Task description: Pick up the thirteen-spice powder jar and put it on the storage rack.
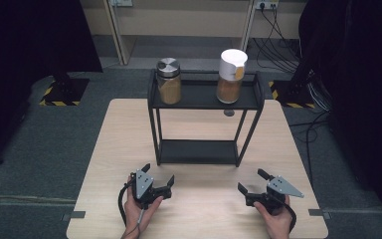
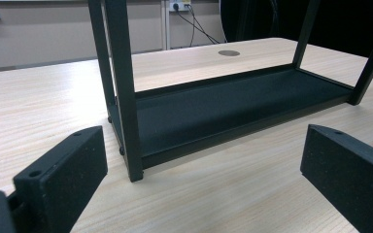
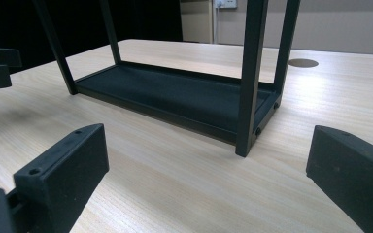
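The two jars, a metal-lidded jar and a white-lidded jar, stand well apart on the top shelf of the black rack. My left gripper and right gripper rest low near the table's front edge, jaws spread, holding nothing. I should lift clear of the top rail before reaching in, then close squarely around a jar's glass body below its lid.

A black two-tier rack stands at the far middle of the wooden table. On its top shelf, a steel-lidded jar sits left and a white-lidded jar right, well apart. At the near edge, the left gripper and right gripper rest with jaws spread, holding nothing.
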